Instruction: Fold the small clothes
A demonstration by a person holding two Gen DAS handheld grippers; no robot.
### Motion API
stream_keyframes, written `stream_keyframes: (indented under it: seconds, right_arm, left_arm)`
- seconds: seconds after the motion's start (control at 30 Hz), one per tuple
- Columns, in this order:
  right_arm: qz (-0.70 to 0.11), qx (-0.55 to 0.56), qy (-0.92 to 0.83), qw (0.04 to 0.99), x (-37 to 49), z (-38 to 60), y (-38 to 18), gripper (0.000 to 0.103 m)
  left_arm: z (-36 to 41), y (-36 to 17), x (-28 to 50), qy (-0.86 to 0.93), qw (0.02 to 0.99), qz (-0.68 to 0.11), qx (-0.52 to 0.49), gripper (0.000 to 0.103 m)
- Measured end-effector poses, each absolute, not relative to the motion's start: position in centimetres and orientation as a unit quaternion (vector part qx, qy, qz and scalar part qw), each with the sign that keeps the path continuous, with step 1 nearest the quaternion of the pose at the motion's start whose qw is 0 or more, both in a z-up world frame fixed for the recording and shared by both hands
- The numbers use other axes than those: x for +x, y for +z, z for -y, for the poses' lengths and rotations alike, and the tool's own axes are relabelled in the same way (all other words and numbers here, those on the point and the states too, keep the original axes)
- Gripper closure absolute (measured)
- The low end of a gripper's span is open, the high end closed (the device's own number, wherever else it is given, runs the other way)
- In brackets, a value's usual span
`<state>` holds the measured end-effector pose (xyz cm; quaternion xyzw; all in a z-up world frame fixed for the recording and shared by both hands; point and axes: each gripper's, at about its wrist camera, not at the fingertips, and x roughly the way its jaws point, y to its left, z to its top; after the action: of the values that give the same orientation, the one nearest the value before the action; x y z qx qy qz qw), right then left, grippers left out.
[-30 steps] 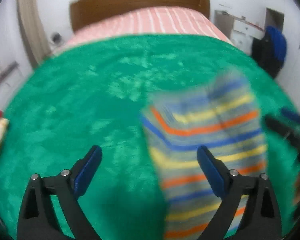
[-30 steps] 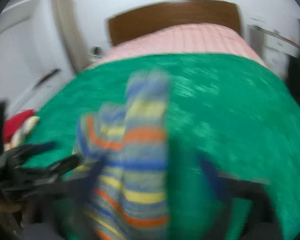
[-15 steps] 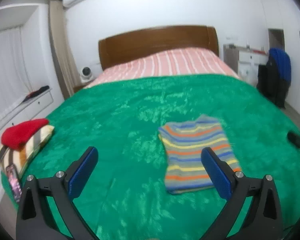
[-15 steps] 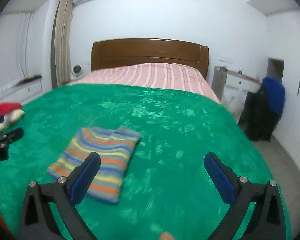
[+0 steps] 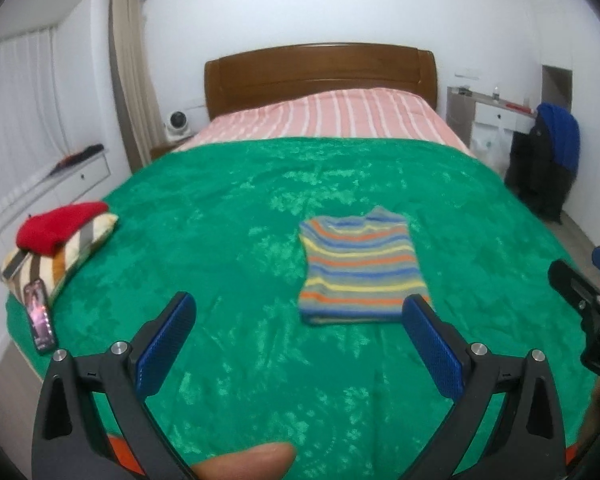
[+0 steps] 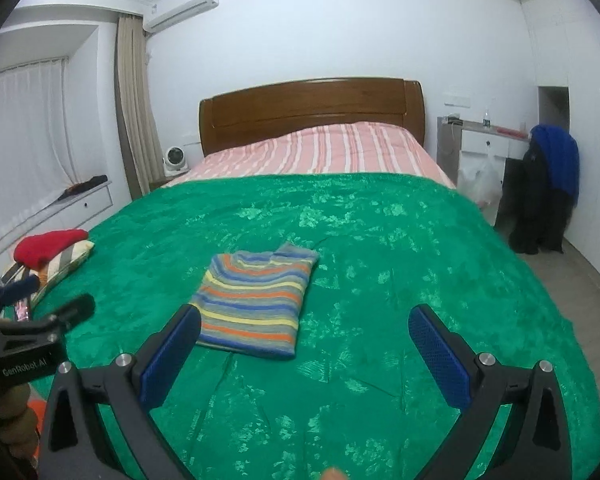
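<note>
The striped top [image 5: 360, 268] lies folded flat on the green blanket [image 5: 220, 240] of the bed, just ahead of both tools and touching neither. The left tool [image 5: 296, 320] stands wide with nothing between its pads; its jaws have just been opening to that full spread. The right tool [image 6: 304, 328] is equally wide and empty, the top ahead and to its left.

This fold looks finished. My guess is the next step is moving the top to the pile [image 5: 60, 236] well off to the left tool's left, where a red garment sits on a striped one. To do that well, slide a pad under each near corner, pinch every layer, and lift level so the fold holds.

No containers are in view; a phone [image 5: 40, 320] lies by the pile.
</note>
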<state>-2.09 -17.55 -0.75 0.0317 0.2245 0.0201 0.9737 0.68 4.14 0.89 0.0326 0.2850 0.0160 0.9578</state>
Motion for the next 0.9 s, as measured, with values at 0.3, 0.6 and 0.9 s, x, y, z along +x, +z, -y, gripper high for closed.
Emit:
stream_keyframes:
  seconds: [0.3,0.6,0.9]
  right_arm:
    - [-0.212,0.037,0.029,0.976,-3.7,17.3,0.3,0.001]
    - [-0.218,0.000,0.028,0.976,-4.1,15.7,0.1,0.001]
    - [-0.278,-0.023,0.026,0.960,-2.9,14.4,-0.3,0.001]
  left_arm:
    - [-4.2,1.8,-0.9,0.023,0.967,-0.253,0.028,0.000]
    - [-5.0,2.5,-1.8,0.051,0.972,-0.229,0.019,0.000]
    - [-5.3,1.1,-0.5,0.017,0.945,-0.327,0.012,0.000]
